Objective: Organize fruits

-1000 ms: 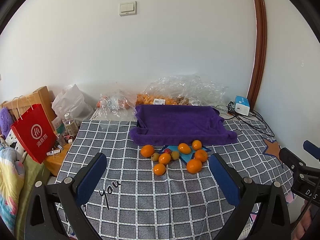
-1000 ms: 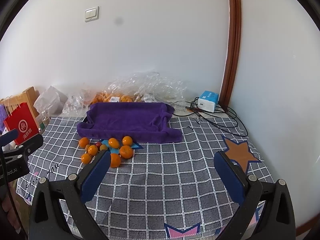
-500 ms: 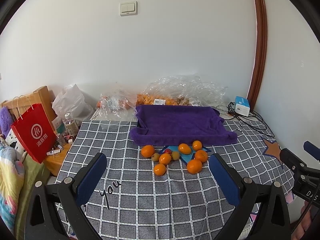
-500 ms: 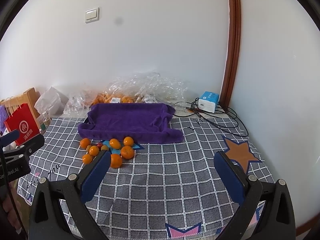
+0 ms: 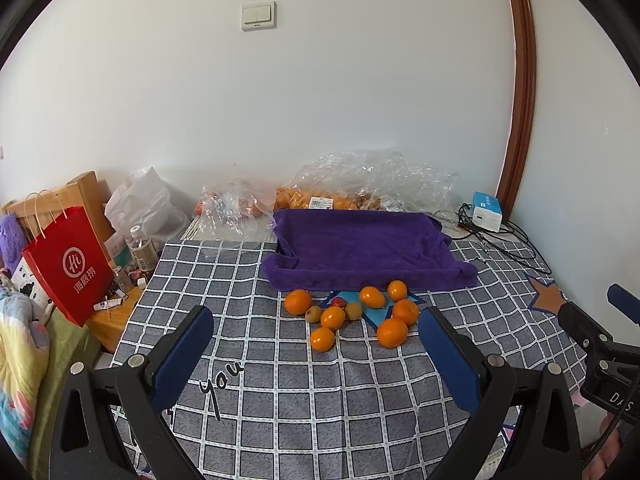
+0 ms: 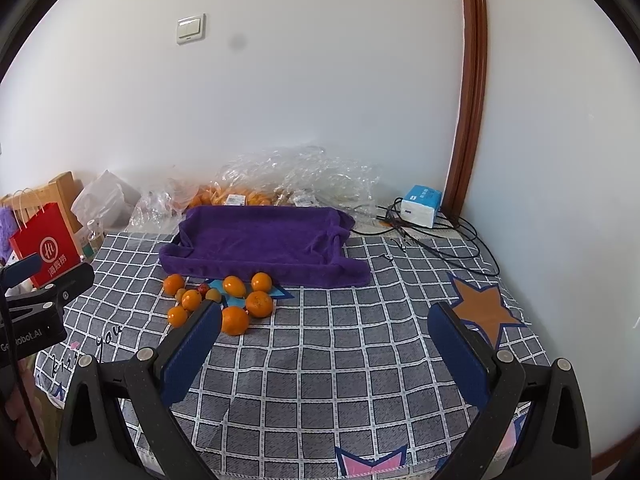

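Several oranges [image 5: 392, 332] lie in a cluster on the grey checked tablecloth, with two small green-brown fruits [image 5: 314, 313] and a small red fruit [image 5: 338, 302] among them. The cluster also shows in the right wrist view [image 6: 235, 320]. Just behind it lies a purple towel [image 5: 360, 248] shaped like a tray, also in the right wrist view [image 6: 260, 240]. My left gripper [image 5: 314, 338] is open and empty, in front of the fruit. My right gripper [image 6: 324, 328] is open and empty, to the right of the fruit.
Clear plastic bags [image 5: 360, 184] with more oranges lie against the wall behind the towel. A blue-white box [image 6: 420, 205] and black cables [image 6: 440, 240] sit at the back right. A red paper bag [image 5: 68, 264] and bottles stand off the table's left edge.
Both grippers have drifted slightly towards the fruit; the fruit sits a little lower in the right wrist view. Nothing was taken hold of.
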